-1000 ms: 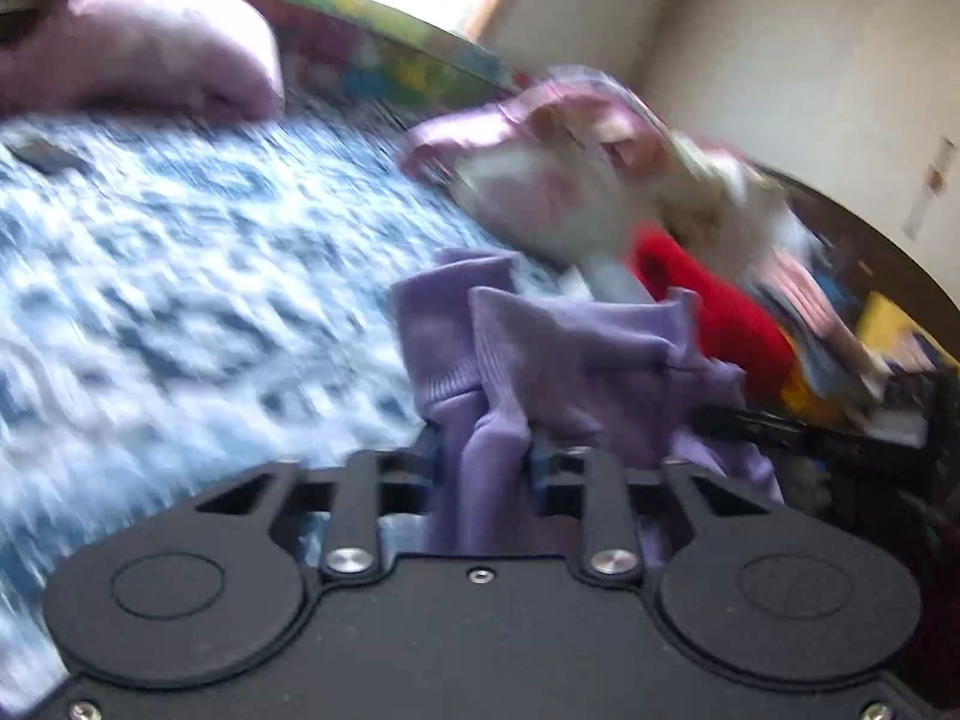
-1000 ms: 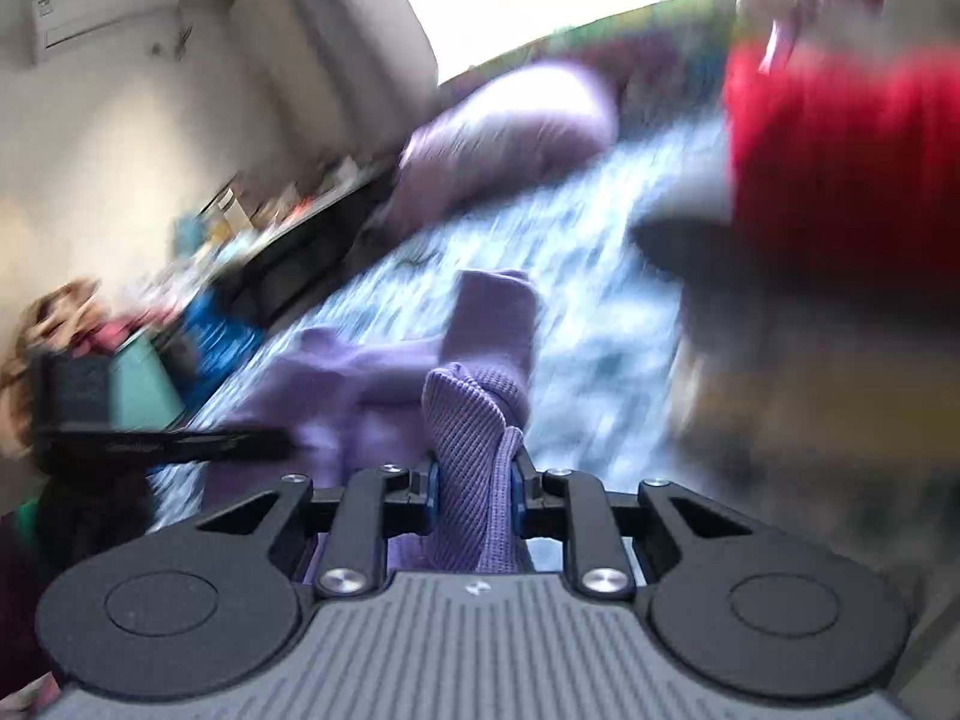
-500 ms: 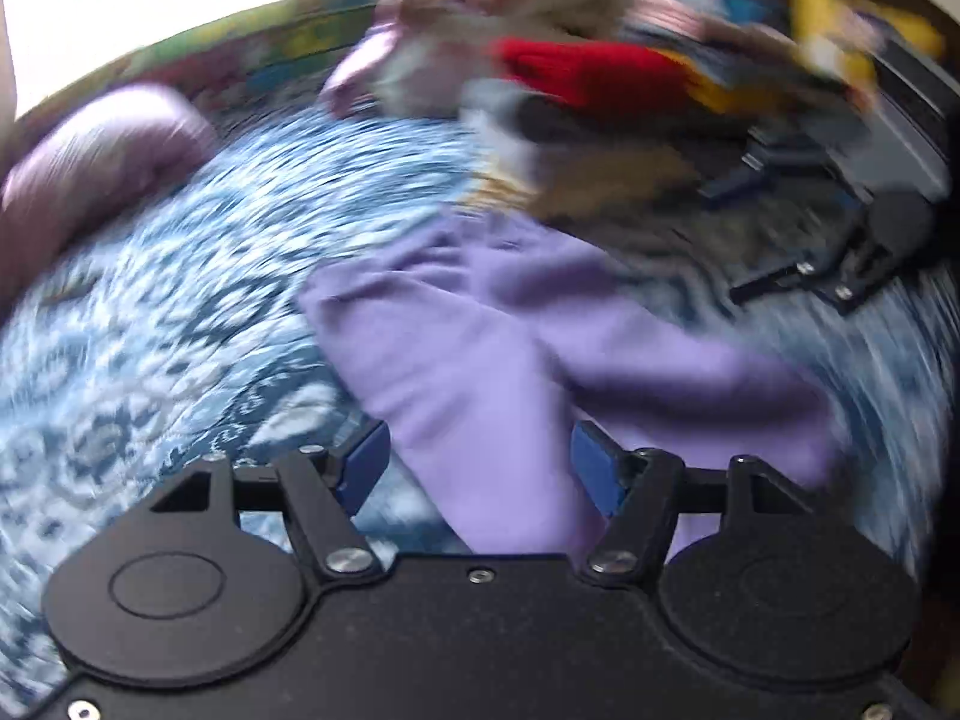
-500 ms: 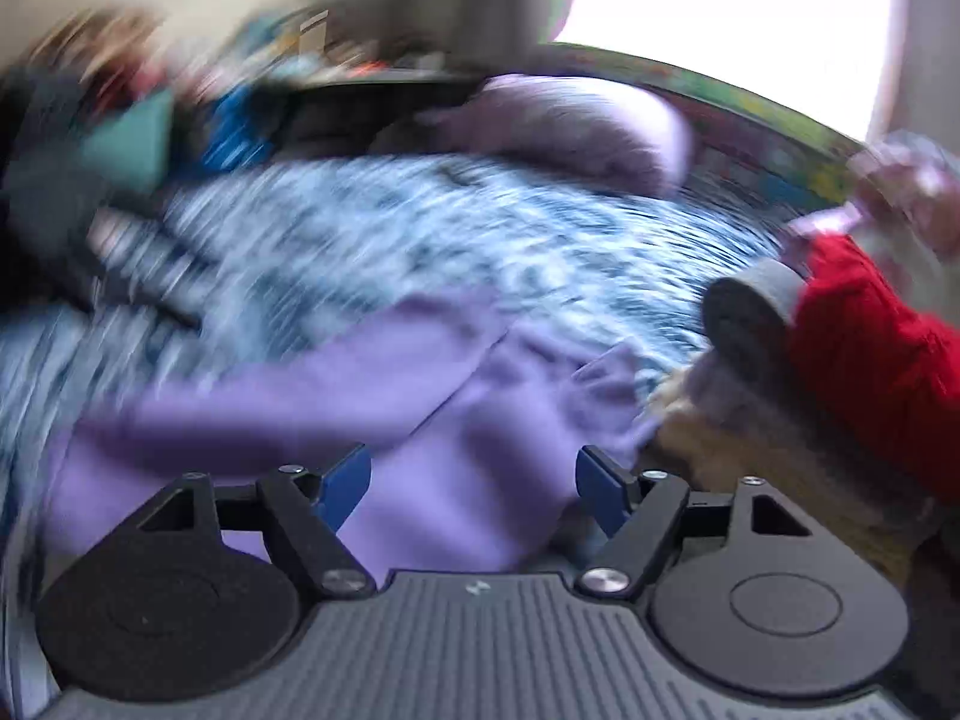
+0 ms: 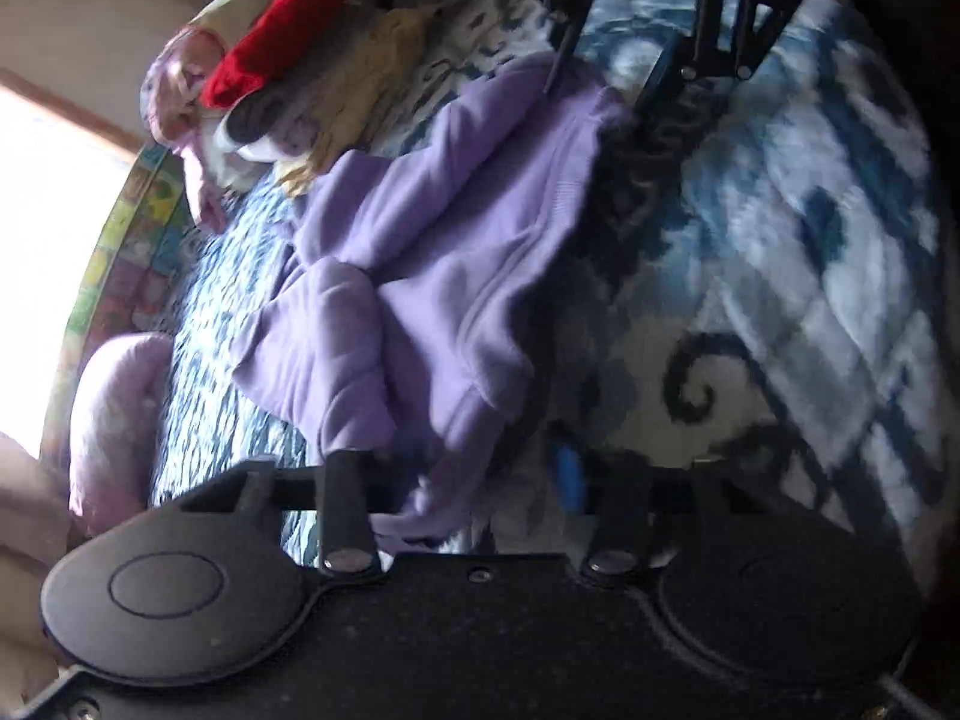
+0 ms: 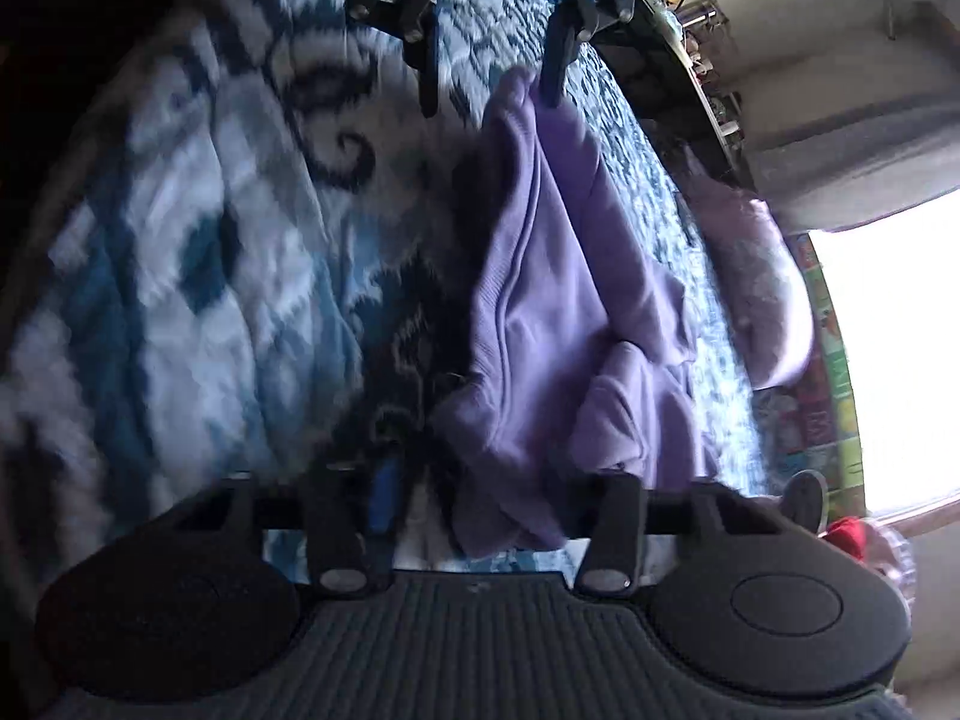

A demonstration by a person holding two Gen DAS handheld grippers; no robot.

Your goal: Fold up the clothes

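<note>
A crumpled lilac knit sweatshirt (image 5: 456, 252) lies on the blue-and-white patterned quilt (image 5: 780, 252). Left gripper (image 5: 456, 480) and right gripper (image 6: 486, 498), at the sweatshirt's opposite ends, are closing with its fabric between their jaws; grip cannot be confirmed.

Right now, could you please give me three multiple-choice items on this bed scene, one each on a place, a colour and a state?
1. Where does the garment lie?
A. On the patterned bedspread
B. On a chair
C. On the floor

2. What colour is it?
A. Green
B. Lilac
C. Orange

3. How does it lie?
A. Neatly folded square
B. On a hanger
C. Rumpled, not yet folded

Answers:
1 A, blue and white bedspread shows around it in both views.
2 B, the cloth is pale purple; the red item lies apart in the pile.
3 C, creased, with a corner between the left gripper and the right gripper, both closing.
</note>
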